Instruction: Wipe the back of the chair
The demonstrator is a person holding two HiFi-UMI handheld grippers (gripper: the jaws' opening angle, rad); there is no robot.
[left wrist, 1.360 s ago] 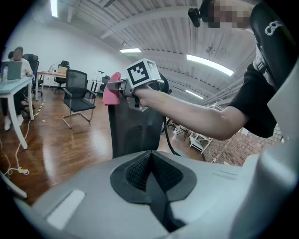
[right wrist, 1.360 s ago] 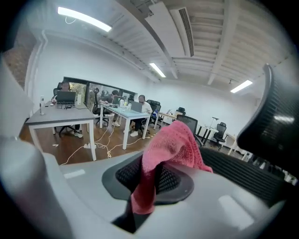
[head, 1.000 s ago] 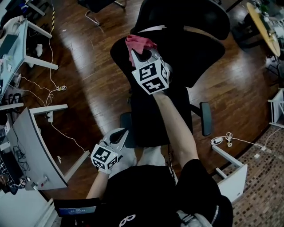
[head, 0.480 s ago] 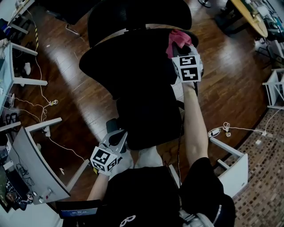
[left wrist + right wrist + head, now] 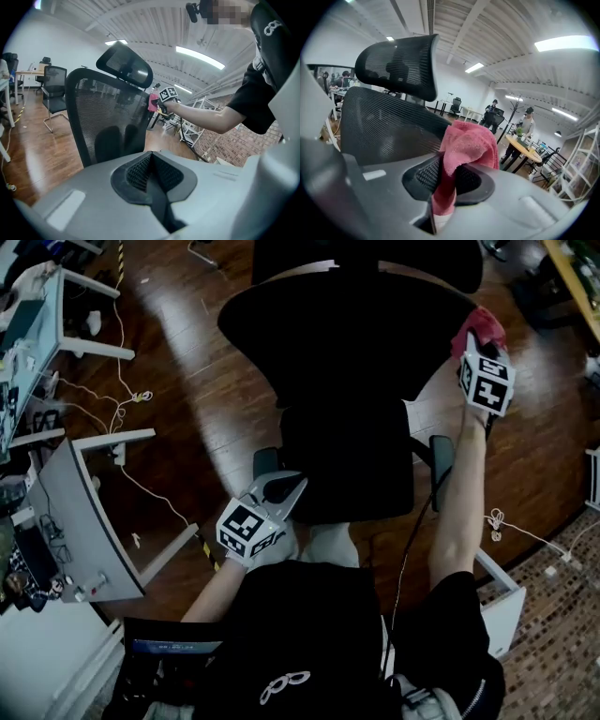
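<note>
The black mesh chair back (image 5: 347,334) fills the top middle of the head view, with the headrest (image 5: 366,259) above it and the seat (image 5: 347,470) below. My right gripper (image 5: 478,341) is at the back's right edge, shut on a pink cloth (image 5: 480,324). In the right gripper view the pink cloth (image 5: 464,150) bulges out of the closed jaws beside the mesh back (image 5: 389,131) and headrest (image 5: 398,63). My left gripper (image 5: 281,486) hangs low by the seat's left armrest, shut with nothing in it. The left gripper view shows the chair back (image 5: 108,122) and the far cloth (image 5: 153,101).
White desks (image 5: 84,521) and loose cables (image 5: 131,399) lie to the left on the wooden floor. A white shelf frame (image 5: 502,596) and a cable (image 5: 497,521) are at the right. People stand by a round table (image 5: 525,150) far behind the chair.
My right gripper has carried the pink cloth along the chair back from its left side to its right edge. The left gripper has stayed low by the seat.
</note>
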